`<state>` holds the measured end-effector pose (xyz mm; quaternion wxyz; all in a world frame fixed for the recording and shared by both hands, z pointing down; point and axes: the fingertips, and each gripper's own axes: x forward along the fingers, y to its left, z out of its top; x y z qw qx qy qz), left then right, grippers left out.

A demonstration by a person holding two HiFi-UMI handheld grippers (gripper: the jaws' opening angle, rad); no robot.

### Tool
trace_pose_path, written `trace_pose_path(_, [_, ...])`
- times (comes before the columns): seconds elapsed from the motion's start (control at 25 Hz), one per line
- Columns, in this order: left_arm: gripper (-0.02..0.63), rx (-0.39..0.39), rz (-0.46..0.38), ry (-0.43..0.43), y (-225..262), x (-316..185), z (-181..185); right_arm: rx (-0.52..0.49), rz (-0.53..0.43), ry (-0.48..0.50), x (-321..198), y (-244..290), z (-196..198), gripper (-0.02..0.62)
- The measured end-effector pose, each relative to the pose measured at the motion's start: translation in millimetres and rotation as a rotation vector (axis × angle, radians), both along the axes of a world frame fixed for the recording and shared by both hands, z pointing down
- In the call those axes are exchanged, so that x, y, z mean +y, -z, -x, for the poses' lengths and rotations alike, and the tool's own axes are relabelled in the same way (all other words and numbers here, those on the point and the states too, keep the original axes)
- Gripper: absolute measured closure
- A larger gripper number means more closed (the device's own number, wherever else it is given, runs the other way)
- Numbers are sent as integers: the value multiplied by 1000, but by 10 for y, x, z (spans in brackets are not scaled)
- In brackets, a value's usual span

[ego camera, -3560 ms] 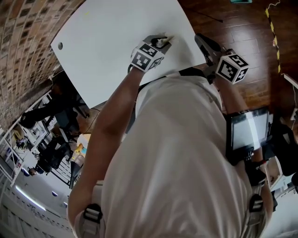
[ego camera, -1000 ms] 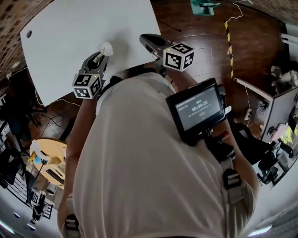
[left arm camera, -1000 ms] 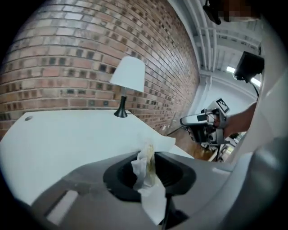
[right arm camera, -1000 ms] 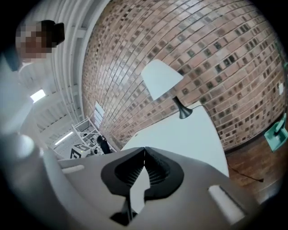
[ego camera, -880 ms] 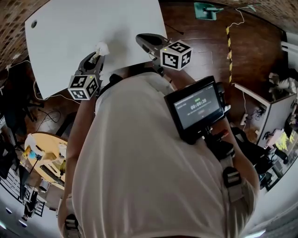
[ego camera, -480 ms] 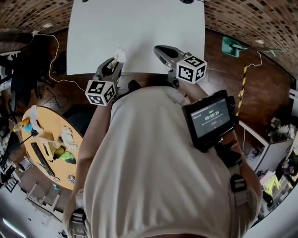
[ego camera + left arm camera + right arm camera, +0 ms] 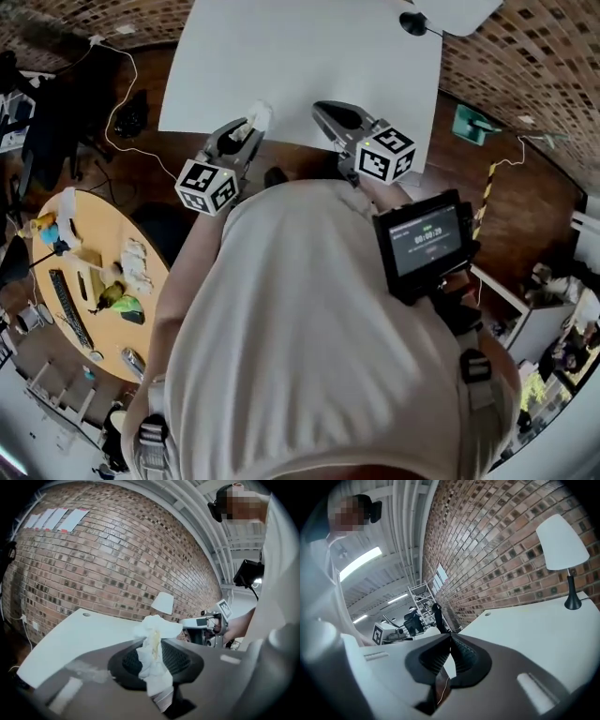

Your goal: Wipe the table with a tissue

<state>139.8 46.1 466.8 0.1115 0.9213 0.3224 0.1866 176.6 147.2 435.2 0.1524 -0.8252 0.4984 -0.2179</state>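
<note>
The left tool [image 7: 242, 139] pinches a crumpled white tissue [image 7: 260, 116] between its jaws at the near edge of the white bench [image 7: 309, 47], while the right tool [image 7: 326, 112] beside it is closed and empty.

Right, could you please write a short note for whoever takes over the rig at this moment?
Left gripper: jaws shut on the tissue, yellowish smear on it, held off the table by its near edge.
Right gripper: jaws shut, empty, alongside.
Done: the table shows no marks that I can see.
Left: perhaps one more pass, then put the tissue down.
</note>
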Motion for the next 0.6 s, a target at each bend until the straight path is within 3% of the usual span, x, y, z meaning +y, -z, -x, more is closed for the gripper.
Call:
trace_pose_path(0.16, [520, -15, -10, 15, -65, -147, 49, 28, -3, 6, -114, 65, 90, 588])
trace_pose_path(0.36, [520, 2, 16, 22, -186, -694, 271, 50, 9, 18, -673, -8, 384, 588])
trace_pose_path(0.6, [520, -5, 32, 12, -297, -726, 367, 54, 14, 6, -710, -42, 501, 588])
